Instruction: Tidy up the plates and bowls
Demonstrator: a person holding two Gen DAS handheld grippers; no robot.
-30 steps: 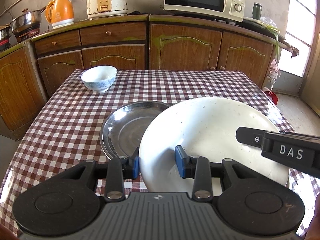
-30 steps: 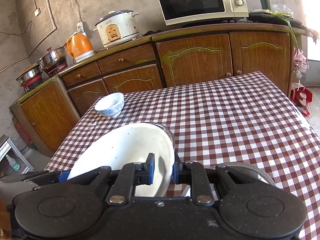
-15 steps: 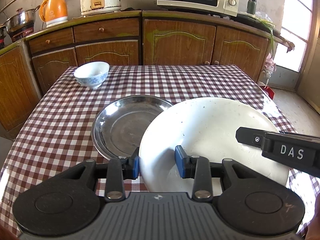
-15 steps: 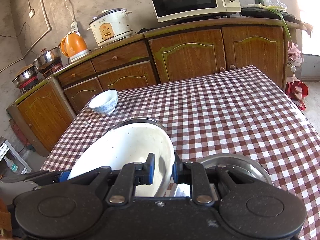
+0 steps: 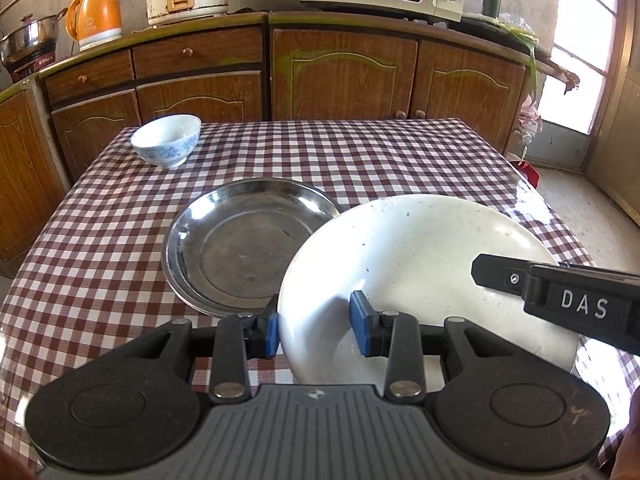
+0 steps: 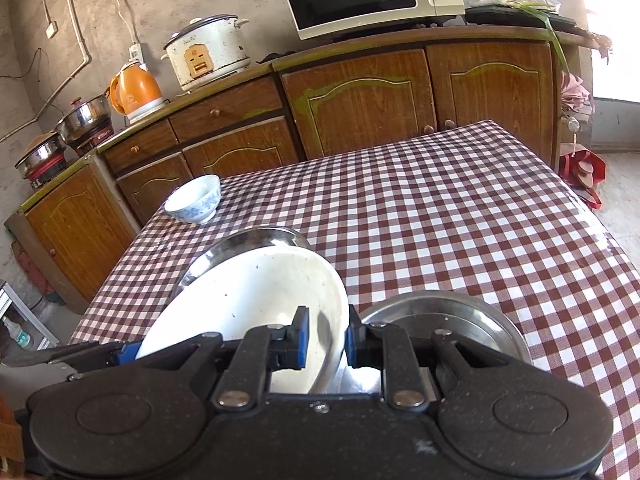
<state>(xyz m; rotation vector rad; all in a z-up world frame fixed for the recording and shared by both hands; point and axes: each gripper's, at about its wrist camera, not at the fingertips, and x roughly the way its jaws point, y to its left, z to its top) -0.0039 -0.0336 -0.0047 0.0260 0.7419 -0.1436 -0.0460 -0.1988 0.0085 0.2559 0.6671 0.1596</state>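
You are gripping the white plate [image 5: 424, 276] with both the left gripper [image 5: 314, 328] and right gripper [image 6: 326, 340], jaws clamping its rim. A steel plate [image 5: 240, 248] is lying partly beneath it; a small bowl [image 5: 166, 140] is sitting well apart.

Both grippers were matte black with blue finger pads and silver pivot screws; the right gripper [image 5: 560, 300] bore white "DAS" lettering
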